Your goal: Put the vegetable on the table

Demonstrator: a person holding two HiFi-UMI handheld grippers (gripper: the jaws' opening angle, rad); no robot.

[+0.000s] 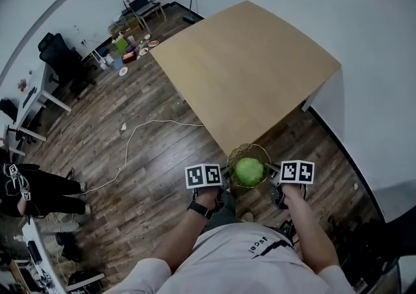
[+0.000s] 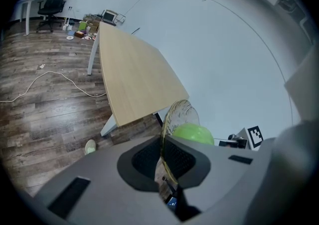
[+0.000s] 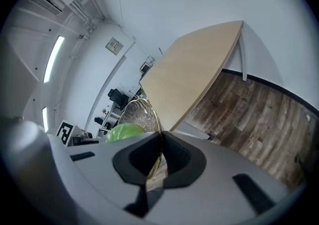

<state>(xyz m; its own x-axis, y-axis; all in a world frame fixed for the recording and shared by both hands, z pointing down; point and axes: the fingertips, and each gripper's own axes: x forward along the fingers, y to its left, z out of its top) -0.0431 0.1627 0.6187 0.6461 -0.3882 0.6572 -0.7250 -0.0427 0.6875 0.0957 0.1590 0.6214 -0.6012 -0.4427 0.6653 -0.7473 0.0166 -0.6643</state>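
The table [image 1: 247, 71] is lying straight ahead of the person, its near corner just beside the glass bowl [image 1: 247, 148]. The bowl is hanging between the 2 grippers and carrying the green vegetable [image 1: 249, 171]. The left gripper [image 1: 224, 174] and right gripper [image 1: 274, 172] are each pinching the rim on opposite sides, equally near. The coming move is probably calling for a forward carry.

Light wood tabletop [image 1: 247, 71] on white legs [image 2: 91, 58], standing on dark plank floor [image 1: 143, 169], white cable [image 1: 156, 120] lying looped on floor beside it
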